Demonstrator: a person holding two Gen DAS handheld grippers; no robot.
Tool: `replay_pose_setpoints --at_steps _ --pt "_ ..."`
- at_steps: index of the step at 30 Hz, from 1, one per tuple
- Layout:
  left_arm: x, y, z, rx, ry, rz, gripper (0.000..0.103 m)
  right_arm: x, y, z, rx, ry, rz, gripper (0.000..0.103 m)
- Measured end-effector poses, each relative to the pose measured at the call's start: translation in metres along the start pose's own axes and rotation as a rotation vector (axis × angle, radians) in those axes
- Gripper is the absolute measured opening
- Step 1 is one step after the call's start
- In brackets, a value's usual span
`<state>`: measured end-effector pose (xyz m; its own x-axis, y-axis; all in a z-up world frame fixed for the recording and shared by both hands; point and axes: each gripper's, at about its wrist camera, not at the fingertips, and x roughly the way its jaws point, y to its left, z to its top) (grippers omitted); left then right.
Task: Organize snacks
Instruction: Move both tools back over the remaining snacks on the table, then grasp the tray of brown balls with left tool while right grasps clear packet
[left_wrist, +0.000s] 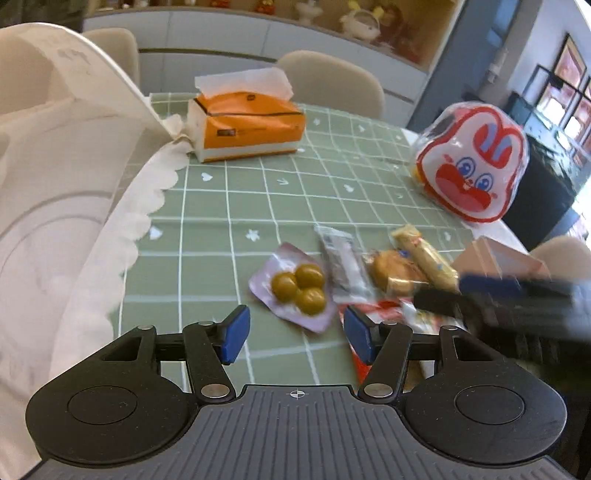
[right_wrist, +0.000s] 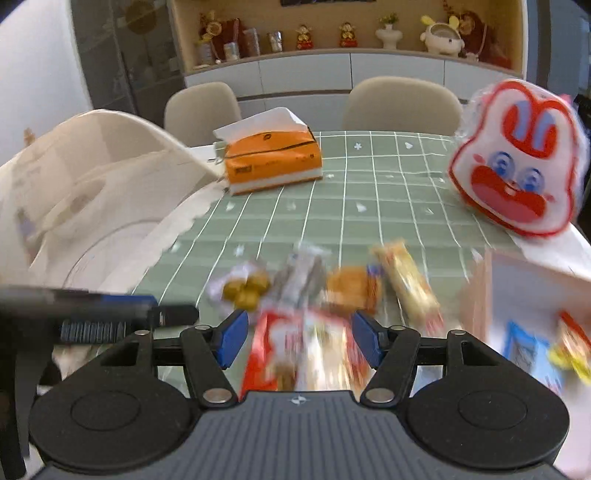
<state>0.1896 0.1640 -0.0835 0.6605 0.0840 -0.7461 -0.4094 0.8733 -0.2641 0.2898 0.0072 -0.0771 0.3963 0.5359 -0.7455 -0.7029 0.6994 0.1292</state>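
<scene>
Green tablecloth (left_wrist: 258, 192), bare beyond snacks (left_wrist: 354, 273)

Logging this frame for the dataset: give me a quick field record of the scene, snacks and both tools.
surface: table with green grid cloth
loose snacks: olive pack, grey sachet, bun, wafer bar, red pack
rabbit bag: far right on the table
tissue box: orange, far side
pink box: right, some snacks inside
left tool: open, empty, near the olive pack
right tool: open, over the red pack, grip unclear from blur
</scene>
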Motion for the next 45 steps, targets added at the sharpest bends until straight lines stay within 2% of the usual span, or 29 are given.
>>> replay_pose_setpoints --at_steps 3,8,10,11,13,16,18,20,21,23,28,30,32,36,38,41,45 --pt "0.006 0.014 0.005 0.01 -0.016 -0.029 0.062 0.043 -0.002 0.027 0.064 0.087 0.045 0.057" --pt "0.021 0.033 0.002 0.021 0.024 -0.072 0.062 0.107 -0.011 0.036 0.123 0.178 0.0 0.055" --pt "0.027 0.039 0.003 0.025 0.027 -0.076 0.062 0.116 -0.011 0.034 0.115 0.201 -0.003 0.044" --pt "0.03 0.042 0.004 0.015 0.03 -0.07 0.062 0.116 -0.009 0.033 0.094 0.208 -0.012 0.043" --pt "0.038 0.047 0.011 -0.023 0.029 -0.069 0.062 0.109 -0.008 0.029 0.072 0.22 -0.015 0.036" --pt "0.055 0.043 0.026 -0.038 0.019 -0.086 0.062 0.078 -0.009 0.014 0.068 0.21 0.031 0.035" --pt "0.07 0.033 0.034 -0.006 0.031 -0.092 0.062 0.054 -0.009 0.003 0.065 0.2 0.059 0.035" --pt "0.085 0.018 0.039 0.054 0.05 -0.101 0.06 0.031 -0.009 -0.012 0.082 0.207 0.09 0.035" --pt "0.091 0.012 0.04 0.086 0.061 -0.11 0.055 0.021 -0.008 -0.019 0.083 0.208 0.099 0.035" --pt "0.096 0.002 0.037 0.154 0.062 -0.114 0.053 0.001 -0.005 -0.038 0.069 0.194 0.09 0.035" --pt "0.083 -0.016 0.017 0.372 0.096 -0.14 0.049 -0.05 0.0 -0.089 0.047 0.15 0.018 0.035" --pt "0.067 -0.021 -0.002 0.481 0.105 -0.113 0.048 -0.065 -0.001 -0.108 0.06 0.141 -0.024 0.035" --pt "0.052 -0.018 -0.019 0.526 0.118 -0.114 0.048 -0.074 -0.003 -0.126 0.067 0.131 -0.082 0.035" --pt "0.019 -0.004 -0.047 0.488 0.166 -0.146 0.036 -0.081 -0.013 -0.152 0.121 0.129 -0.183 0.035" --pt "0.005 0.003 -0.057 0.445 0.176 -0.142 0.036 -0.088 -0.015 -0.16 0.153 0.108 -0.21 0.035" --pt "-0.01 0.011 -0.067 0.395 0.189 -0.139 0.036 -0.097 -0.014 -0.166 0.192 0.101 -0.202 0.036" --pt "-0.02 0.019 -0.076 0.373 0.186 -0.143 0.036 -0.094 0.008 -0.171 0.164 0.109 -0.162 0.036"
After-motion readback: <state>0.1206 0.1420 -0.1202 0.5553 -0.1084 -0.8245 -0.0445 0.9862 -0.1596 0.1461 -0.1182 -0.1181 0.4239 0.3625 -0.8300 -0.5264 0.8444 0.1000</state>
